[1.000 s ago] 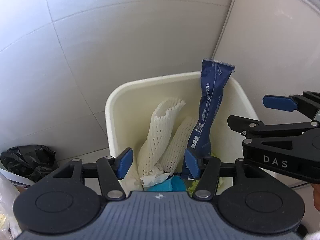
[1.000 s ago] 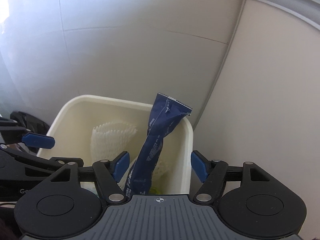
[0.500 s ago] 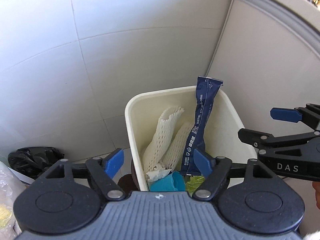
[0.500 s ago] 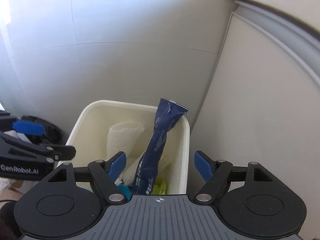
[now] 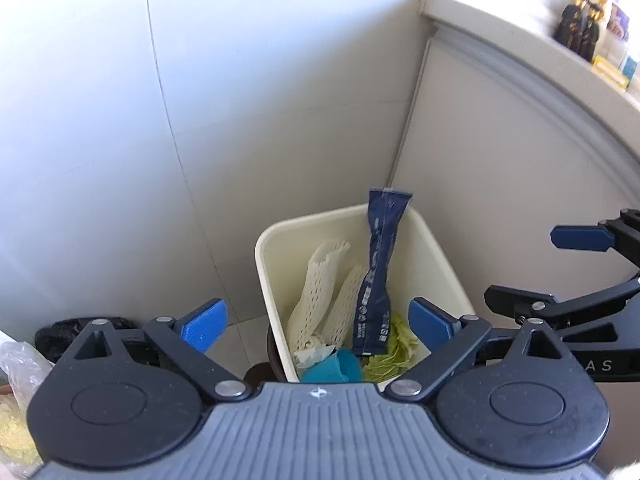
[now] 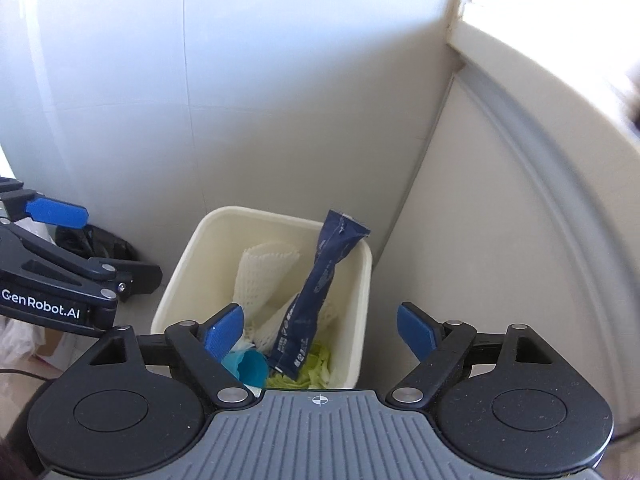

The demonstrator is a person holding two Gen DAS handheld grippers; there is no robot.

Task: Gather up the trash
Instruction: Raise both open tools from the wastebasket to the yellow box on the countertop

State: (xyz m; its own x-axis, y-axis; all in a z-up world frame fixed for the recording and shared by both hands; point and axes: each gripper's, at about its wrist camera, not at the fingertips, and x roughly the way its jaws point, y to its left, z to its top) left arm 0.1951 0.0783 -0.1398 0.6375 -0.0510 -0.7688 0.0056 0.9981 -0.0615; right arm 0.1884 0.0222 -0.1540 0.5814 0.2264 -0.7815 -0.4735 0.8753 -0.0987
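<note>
Hovering above cream bin [image 5: 436, 248], left gripper [image 5: 316, 322] and right gripper [image 6: 320, 330], jaws opening, nothing between; navy wrapper [image 6: 320, 284] leaning upright inside, beside foam netting [image 5: 316, 280].

The bin [image 5: 276, 280] is smooth cream plastic with a faint sheen. In it, the dark blue wrapper [image 5: 378, 280] looks like crinkled, slightly glossy film; at its 9 o'clock, two sleeves of white foam netting [image 5: 316, 296] are soft, matt and perforated. A teal cup [image 5: 336, 368] of smooth plastic lies at 6 o'clock, beside matt, shredded yellow-green scraps [image 5: 394, 350]. The left tool [image 5: 316, 320] has matt black plastic arms, blue rubbery-looking pads [image 5: 202, 326] and shiny metal rivets; the right tool [image 6: 320, 328] is alike. The wall tiles [image 6: 120, 120] are smooth, satin white.
</note>
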